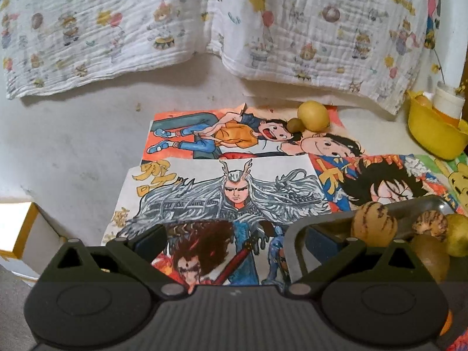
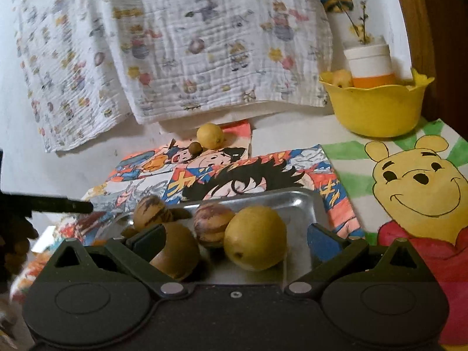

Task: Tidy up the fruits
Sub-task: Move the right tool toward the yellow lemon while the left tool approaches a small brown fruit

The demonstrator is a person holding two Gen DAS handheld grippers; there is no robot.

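The right gripper point(image 2: 234, 238) holds its jaws apart and empty, with a yellow fruit point(image 2: 255, 237) and a striped fruit point(image 2: 213, 223) between them in the metal tray point(image 2: 298, 204), which gathers the sorted fruits. The left gripper point(image 1: 234, 238), jaws likewise apart and empty, faces drawings on the tabletop point(image 1: 73, 146). Well beyond both, a loose yellow fruit point(image 2: 210, 136) and a small brown fruit point(image 2: 195, 147) lie touching, likely awaiting collection.

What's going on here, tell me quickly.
A person with a gripper in each hand is sorting fruit into a metal tray. The tray already holds two striped fruits, a kiwi and a yellow fruit. Both the left gripper and right gripper are open and empty. A yellow fruit and a small brown one remain on the drawings.
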